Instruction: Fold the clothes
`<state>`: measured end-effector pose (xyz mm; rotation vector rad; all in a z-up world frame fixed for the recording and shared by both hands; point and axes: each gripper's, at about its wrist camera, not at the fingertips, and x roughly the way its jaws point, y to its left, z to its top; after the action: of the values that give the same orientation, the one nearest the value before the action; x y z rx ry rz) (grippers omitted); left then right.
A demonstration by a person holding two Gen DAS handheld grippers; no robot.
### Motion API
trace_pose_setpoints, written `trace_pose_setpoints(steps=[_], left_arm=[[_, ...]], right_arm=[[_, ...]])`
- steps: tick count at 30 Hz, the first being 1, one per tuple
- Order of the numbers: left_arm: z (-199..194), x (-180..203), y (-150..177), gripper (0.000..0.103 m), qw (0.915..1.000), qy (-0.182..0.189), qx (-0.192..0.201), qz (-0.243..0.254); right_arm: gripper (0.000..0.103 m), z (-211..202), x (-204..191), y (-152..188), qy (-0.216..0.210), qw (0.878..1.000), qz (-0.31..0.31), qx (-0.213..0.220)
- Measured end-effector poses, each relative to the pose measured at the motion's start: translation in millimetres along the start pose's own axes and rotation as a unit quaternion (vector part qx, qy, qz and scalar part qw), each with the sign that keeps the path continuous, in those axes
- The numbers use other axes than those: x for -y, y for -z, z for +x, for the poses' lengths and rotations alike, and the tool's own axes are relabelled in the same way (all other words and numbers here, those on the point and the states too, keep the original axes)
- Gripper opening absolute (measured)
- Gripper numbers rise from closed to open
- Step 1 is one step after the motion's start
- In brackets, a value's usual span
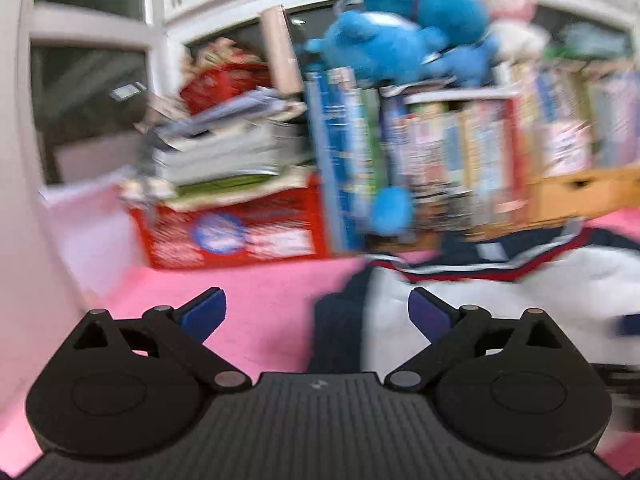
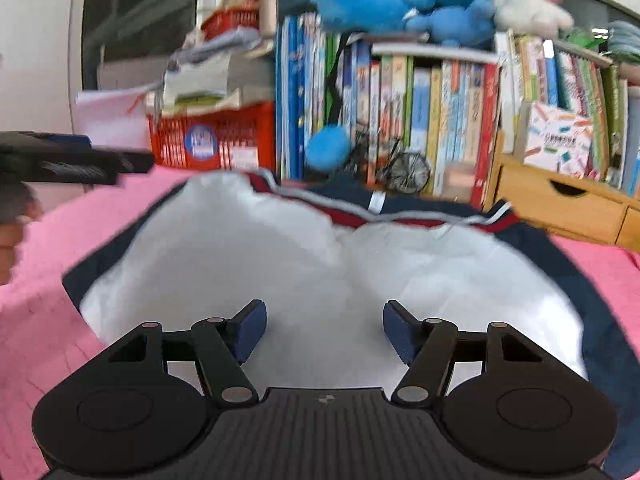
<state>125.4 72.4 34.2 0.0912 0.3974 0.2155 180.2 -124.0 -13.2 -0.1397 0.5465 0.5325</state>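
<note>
Both views motion-blurred. Left gripper (image 1: pixel 316 312) jaws spread wide, nothing between the pads — pink cover (image 1: pixel 260 300) under the left pad, the jacket's (image 1: pixel 500 296) navy edge under the right one. Right gripper (image 2: pixel 325 330) jaws also apart, empty, over the jacket's (image 2: pixel 280 264) white lining. Jacket lies spread on the pink cover (image 2: pixel 48 320), white inside up, navy border, red-and-white striped collar toward the books (image 2: pixel 420 120). Behind: red crate (image 2: pixel 224 140) with papers stacked on it, blue plush toys (image 2: pixel 380 0) on the shelf, wooden drawer (image 2: pixel 560 200) at right. Left gripper (image 2: pixel 72 160) shows at the right view's left edge — hand (image 2: pixel 12 236) below it.
</note>
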Motion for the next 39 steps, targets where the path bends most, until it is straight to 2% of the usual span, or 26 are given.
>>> trace_pose_setpoints(steps=[1,4,7,8,10,12,14,15,16,18,21,23,25,28,29,30,31,32,33,34,35,36,39], left_arm=[[-6.8,5.8,8.6,0.099,0.9997,0.021,-0.008,0.008],[-5.4,25.7,37.0,0.099,0.9975,0.018,-0.035,0.058],[22.1,23.5,59.1,0.099,0.9920,-0.041,-0.096,0.071],[29.0,17.5,64.6,0.099,0.9900,-0.062,-0.106,0.070],[37.1,2.4,68.9,0.102,0.9892,-0.075,-0.112,0.057],[39.0,-3.7,67.8,0.102,0.9895,-0.072,-0.112,0.056],[37.0,-5.5,67.8,0.101,0.9891,-0.081,-0.105,0.063],[32.7,-3.5,68.1,0.099,0.9883,-0.096,-0.097,0.069],[26.2,-2.0,66.7,0.097,0.9883,-0.102,-0.088,0.070],[9.4,-0.1,59.9,0.097,0.9927,-0.086,-0.065,0.056],[-7.3,8.3,48.8,0.099,0.9971,-0.046,-0.033,0.051],[-8.9,15.8,49.7,0.100,0.9960,-0.050,-0.022,0.071],[4.3,15.5,57.2,0.100,0.9922,-0.078,-0.035,0.091],[26.9,-4.6,74.9,0.101,0.9857,-0.112,-0.084,0.094],[28.5,-11.4,79.6,0.102,0.9857,-0.111,-0.091,0.089],[29.2,-18.9,80.7,0.102,0.9870,-0.100,-0.100,0.075],[28.2,-22.8,78.7,0.102,0.9878,-0.098,-0.101,0.066],[26.9,-26.2,76.5,0.102,0.9884,-0.097,-0.102,0.058],[23.5,-23.0,73.2,0.102,0.9870,-0.112,-0.096,0.063],[15.7,-16.9,68.3,0.097,0.9872,-0.121,-0.081,0.065],[7.8,-10.8,63.2,0.096,0.9874,-0.128,-0.066,0.066],[-2.8,-4.0,56.2,0.097,0.9919,-0.105,-0.046,0.056],[-19.0,17.3,39.8,0.098,0.9992,-0.009,-0.030,0.024]], right_arm=[[0.061,4.3,0.9,0.9,-0.001,1.000,0.008,-0.006],[0.053,11.0,14.5,1.2,0.010,0.999,0.038,-0.017],[0.052,-1.4,39.7,4.3,0.042,0.997,0.058,-0.013],[0.052,-7.4,50.8,8.0,0.060,0.996,0.058,-0.011],[0.052,-15.3,76.9,14.7,0.114,0.992,0.056,-0.015],[0.047,-21.0,117.1,25.4,0.183,0.978,0.093,-0.032],[0.050,-33.1,155.4,34.1,0.252,0.953,0.160,-0.044],[0.050,-45.3,166.9,36.1,0.269,0.944,0.189,-0.035],[0.049,-55.5,165.1,35.3,0.262,0.946,0.190,-0.020],[0.049,-71.7,152.6,32.3,0.244,0.954,0.174,0.003],[0.049,-72.9,101.6,26.4,0.176,0.980,0.097,0.008],[0.051,-67.5,66.0,24.4,0.120,0.991,0.051,0.009],[0.052,-58.5,46.6,24.5,0.089,0.996,0.030,0.001],[0.051,-46.4,60.6,36.7,0.116,0.991,0.057,-0.030],[0.045,-47.1,78.6,43.3,0.129,0.987,0.086,-0.039],[0.035,-48.1,97.0,50.0,0.142,0.982,0.116,-0.048],[0.006,-54.0,110.3,52.5,0.165,0.976,0.137,-0.049],[0.002,-60.1,123.4,54.7,0.187,0.968,0.157,-0.050],[0.006,-67.6,130.7,53.3,0.228,0.957,0.171,-0.054],[0.016,-74.6,132.0,50.2,0.241,0.955,0.169,-0.045],[0.016,-81.6,133.1,47.1,0.252,0.952,0.167,-0.035],[0.016,-88.5,134.2,43.9,0.264,0.950,0.164,-0.025],[0.017,-82.0,103.9,18.0,0.187,0.974,0.126,0.011]])
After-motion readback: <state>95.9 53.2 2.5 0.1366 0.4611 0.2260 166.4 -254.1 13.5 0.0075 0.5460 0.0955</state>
